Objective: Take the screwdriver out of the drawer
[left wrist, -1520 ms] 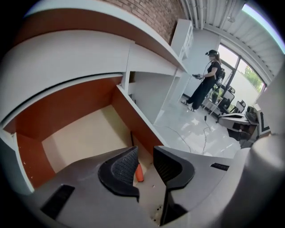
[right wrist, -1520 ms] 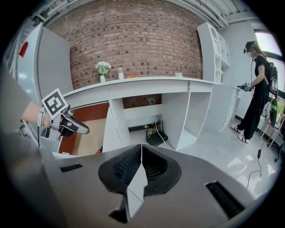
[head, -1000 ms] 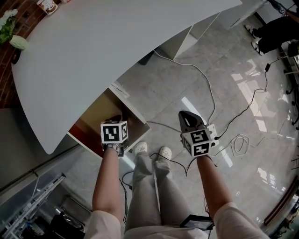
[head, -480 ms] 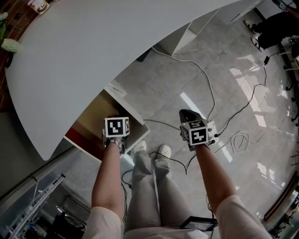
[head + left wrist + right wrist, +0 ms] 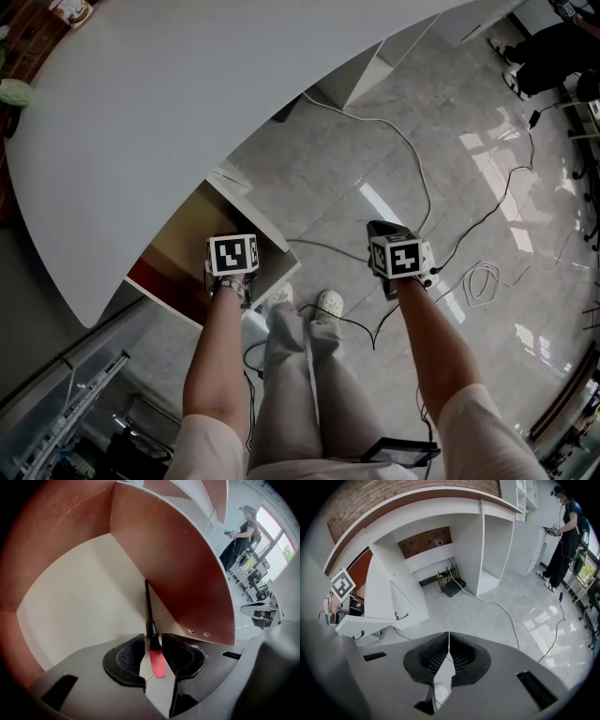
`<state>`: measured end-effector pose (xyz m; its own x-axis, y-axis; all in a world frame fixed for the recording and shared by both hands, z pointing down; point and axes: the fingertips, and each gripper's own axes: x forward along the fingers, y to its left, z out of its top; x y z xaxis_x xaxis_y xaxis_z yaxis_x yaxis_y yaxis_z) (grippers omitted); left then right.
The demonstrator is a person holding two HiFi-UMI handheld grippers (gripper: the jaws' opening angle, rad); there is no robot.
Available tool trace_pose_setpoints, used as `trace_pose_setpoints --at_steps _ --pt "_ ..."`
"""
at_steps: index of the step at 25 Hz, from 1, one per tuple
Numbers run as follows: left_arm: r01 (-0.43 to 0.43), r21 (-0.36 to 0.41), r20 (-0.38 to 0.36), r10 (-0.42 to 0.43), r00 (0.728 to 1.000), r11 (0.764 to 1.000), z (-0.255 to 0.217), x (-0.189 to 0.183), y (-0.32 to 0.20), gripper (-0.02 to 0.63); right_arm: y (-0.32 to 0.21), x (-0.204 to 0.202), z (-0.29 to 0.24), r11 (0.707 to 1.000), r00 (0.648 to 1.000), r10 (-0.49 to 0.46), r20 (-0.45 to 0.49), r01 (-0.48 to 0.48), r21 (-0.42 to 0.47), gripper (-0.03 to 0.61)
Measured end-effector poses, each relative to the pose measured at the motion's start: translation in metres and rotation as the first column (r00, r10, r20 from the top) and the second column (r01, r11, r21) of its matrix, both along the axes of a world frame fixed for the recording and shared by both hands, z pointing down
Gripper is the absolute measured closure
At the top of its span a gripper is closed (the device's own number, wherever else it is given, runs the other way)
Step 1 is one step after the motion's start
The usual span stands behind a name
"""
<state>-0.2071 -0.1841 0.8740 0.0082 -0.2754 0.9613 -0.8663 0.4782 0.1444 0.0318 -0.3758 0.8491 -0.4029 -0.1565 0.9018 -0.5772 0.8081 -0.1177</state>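
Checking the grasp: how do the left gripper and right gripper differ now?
The left gripper has fingers apart, just opened wider, around the screwdriver handle; the right gripper has them together, empty. The left gripper reaches into the drawer; the right gripper hangs over floor. Both point downward.

Dim, muted exposure in every view, daylight from windows (image 5: pixel 281 545) far beyond the left fingers (image 5: pixel 124 660), white glare patches on the glossy floor (image 5: pixel 497 169), drawer (image 5: pixel 70 597) interior evenly lit ahead of those fingers, strong fisheye bend and black vignette at edges
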Motion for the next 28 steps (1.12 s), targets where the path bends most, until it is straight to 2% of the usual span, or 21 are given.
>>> trace_pose_setpoints --at_steps 6,7,10,14,20,28 --pt "0.011 0.014 -0.009 -0.011 1.0 1.0 0.001 -0.002 0.0 0.505 -0.004 0.001 -0.001 0.997 0.996 0.08 0.027 -0.08 -0.015 0.558" --pt "0.027 0.028 -0.026 -0.026 0.999 0.999 0.001 -0.001 0.0 0.533 -0.002 0.001 -0.002 0.997 0.997 0.078 0.028 -0.078 -0.014 0.558" --pt "0.088 0.059 -0.065 -0.084 0.994 0.994 -0.001 -0.001 0.002 0.548 0.003 0.001 -0.005 0.998 0.997 0.064 0.033 -0.064 -0.01 0.558" --pt "0.054 0.064 -0.049 -0.051 0.998 0.997 -0.009 0.001 0.006 0.549 0.007 0.004 -0.011 0.999 0.998 0.053 0.035 -0.053 -0.006 0.558" --pt "0.089 0.095 -0.063 -0.084 0.995 0.991 -0.029 0.002 0.013 0.551 0.008 0.007 -0.029 0.999 0.998 0.044 0.045 -0.044 0.017 0.558" --pt "0.088 0.111 -0.061 -0.081 0.995 0.99 -0.074 0.007 0.031 0.551 0.016 0.007 -0.075 0.998 0.996 0.04 0.076 -0.043 0.034 0.558"
